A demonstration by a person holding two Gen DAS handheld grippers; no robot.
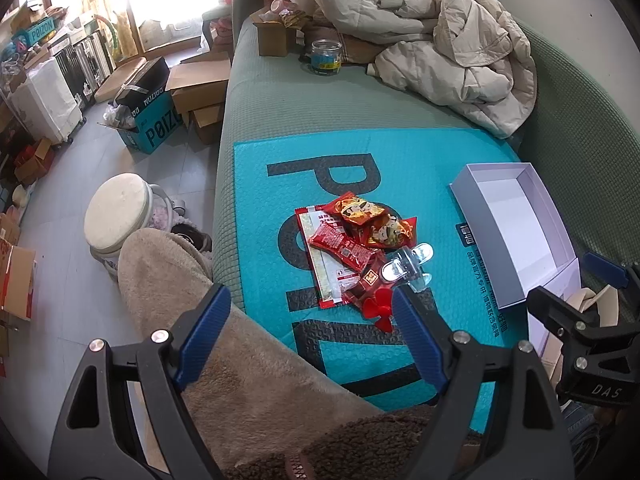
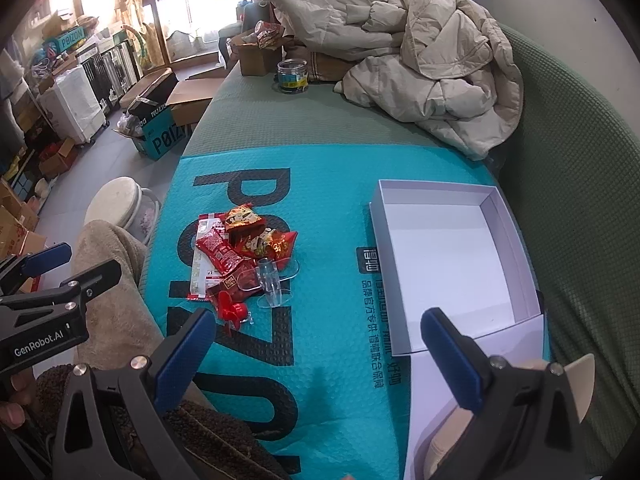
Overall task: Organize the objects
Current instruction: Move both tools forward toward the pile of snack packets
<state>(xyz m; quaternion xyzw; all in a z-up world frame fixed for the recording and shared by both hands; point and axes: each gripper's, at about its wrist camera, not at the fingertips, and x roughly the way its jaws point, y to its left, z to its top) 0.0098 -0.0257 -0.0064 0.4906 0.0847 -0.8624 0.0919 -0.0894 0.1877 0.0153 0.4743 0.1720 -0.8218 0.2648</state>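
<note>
Green cloth covers a long sofa (image 2: 256,120), and a big teal mailer bag (image 2: 332,340) with black letters lies flat on its seat. On the floor to the left sits a blue cardboard box (image 1: 154,130) with its flaps open; something crumpled is inside, but it is too small to tell what. Near it is a round white stool (image 1: 116,208).

Far back on the sofa stands a brown cardboard box (image 1: 273,38) with packets sticking out of the top. Beside it is a clear jar (image 1: 326,56); what is in it cannot be told. A puffy cream coat (image 2: 420,56) is piled to the right of the jar.

On the middle of the teal bag lies a small heap: red snack packets (image 2: 230,250), a flat red and white packet (image 1: 324,268) under them, a clear plastic piece (image 2: 269,280) and a little red plastic toy (image 2: 232,312). They touch each other.

Right of the heap, well apart from it, is a white box (image 2: 452,256). It is open and has nothing in it.

The left gripper (image 1: 312,328) hangs over a fuzzy tan leg, its jaws spread wide and holding nothing. The right gripper (image 2: 316,344) hangs over the teal bag, its jaws also wide apart and bare.
</note>
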